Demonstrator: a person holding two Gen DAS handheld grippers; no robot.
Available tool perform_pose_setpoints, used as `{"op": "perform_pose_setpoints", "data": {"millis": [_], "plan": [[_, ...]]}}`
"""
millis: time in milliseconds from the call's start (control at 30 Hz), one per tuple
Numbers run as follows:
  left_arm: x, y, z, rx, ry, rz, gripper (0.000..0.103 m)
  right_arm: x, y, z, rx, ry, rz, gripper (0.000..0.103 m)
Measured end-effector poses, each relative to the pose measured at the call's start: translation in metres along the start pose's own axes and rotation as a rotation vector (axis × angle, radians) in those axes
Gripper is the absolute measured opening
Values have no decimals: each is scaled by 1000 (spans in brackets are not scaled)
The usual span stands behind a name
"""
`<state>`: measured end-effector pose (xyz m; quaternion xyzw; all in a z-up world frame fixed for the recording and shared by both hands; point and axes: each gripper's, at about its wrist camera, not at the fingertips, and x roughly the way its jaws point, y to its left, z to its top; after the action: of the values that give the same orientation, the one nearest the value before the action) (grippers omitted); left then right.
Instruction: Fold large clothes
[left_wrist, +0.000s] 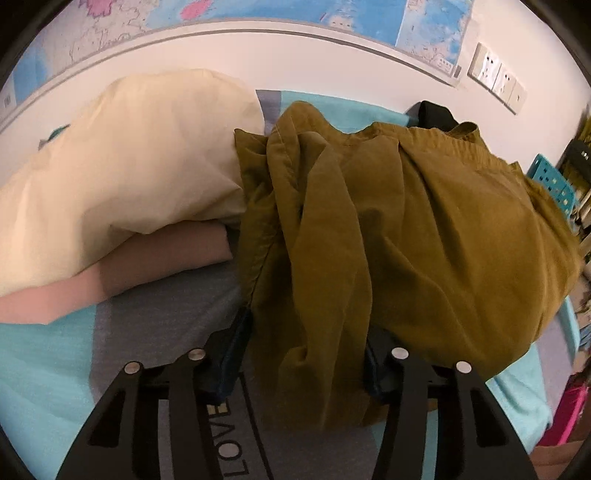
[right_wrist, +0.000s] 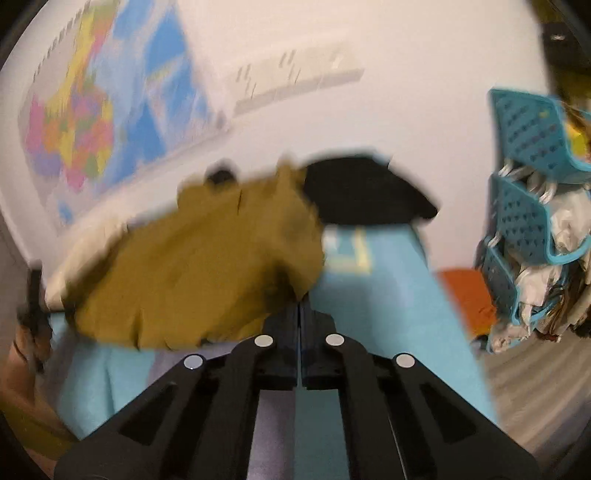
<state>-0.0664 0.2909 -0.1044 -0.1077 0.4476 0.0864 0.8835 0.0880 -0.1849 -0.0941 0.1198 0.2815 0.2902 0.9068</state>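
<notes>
1. The mustard garment (left_wrist: 388, 229) is lying bunched on the bed (left_wrist: 74, 369), spreading ahead of the left gripper (left_wrist: 306, 354) and off to its right, with its long axis running across the view from the cream pillow (left_wrist: 122, 162) side toward the right.
2. The left jaws are standing apart, with a thick fold of the garment bulging between them; the right-hand pad is touching the cloth, but I cannot tell whether they are actually pinching it.
3. The right gripper (right_wrist: 299, 314) is sitting with its jaws together at the garment's near edge (right_wrist: 295, 291); the picture is blurred, so whether any cloth is caught between the tips is beyond me.
4. From the right jaws, the bulk of the garment is lying ahead and to the left, a black item (right_wrist: 369, 195) just beyond it.
5. The left gripper is looking the nearer one, being already astride the fold, so I'd judge the next move depends on it closing there.
</notes>
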Motion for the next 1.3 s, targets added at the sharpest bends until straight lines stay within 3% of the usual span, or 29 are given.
{"op": "perform_pose_setpoints", "data": {"millis": [133,233,267,300,333,367,433,467,500,533,667,700,767,800,900,967,1067,1100,1200,1300], "plan": [[0,0,1,-11,-5,1,50,14,2,2,-57,39,-86,0],[-2,5,-2,-29,-6,-10,51,40,-24,-16,35,116,-130,0],[-2,5,-1,-29,-6,-7,51,48,-29,-21,19,135,-238,0],[-2,4,0,-32,-5,-8,51,53,-40,-22,44,170,-276,0],[-1,2,1,-35,-4,-8,51,44,-53,-20,157,136,-205,1],[-3,3,0,-33,-6,-7,51,35,-53,-16,176,106,-190,1],[-7,1,-2,-18,-21,0,52,10,-31,-7,67,20,-221,5],[-8,1,-3,-15,-23,-6,53,5,-27,-3,67,17,-181,15],[-9,0,-3,-12,-19,-15,57,4,-24,0,91,35,-87,41],[-9,-2,-3,-8,-17,-26,58,6,-19,2,103,39,-42,58],[-9,-4,-5,2,-26,-31,58,37,-5,4,62,104,-4,62],[-9,-4,-5,0,-29,-35,58,48,-7,2,68,132,-3,61],[-9,-3,-6,2,-31,-31,54,61,-10,-2,73,172,-17,12],[-8,-2,-6,1,-30,-29,49,60,-13,-2,69,161,-4,5],[-16,-2,-7,4,-50,-44,36,42,-26,5,149,79,11,3],[-21,0,-9,-4,-63,-63,35,47,-30,0,192,82,-38,4],[-24,11,-11,-56,-63,-95,40,66,-23,-11,151,183,-89,6],[-25,13,-12,-65,-61,-105,45,61,-21,-10,141,169,-105,10],[-33,18,-18,-70,-67,-142,53,37,-20,1,164,95,-143,36],[-42,18,-28,-43,-87,-165,61,11,7,11,70,20,-117,40]]}}
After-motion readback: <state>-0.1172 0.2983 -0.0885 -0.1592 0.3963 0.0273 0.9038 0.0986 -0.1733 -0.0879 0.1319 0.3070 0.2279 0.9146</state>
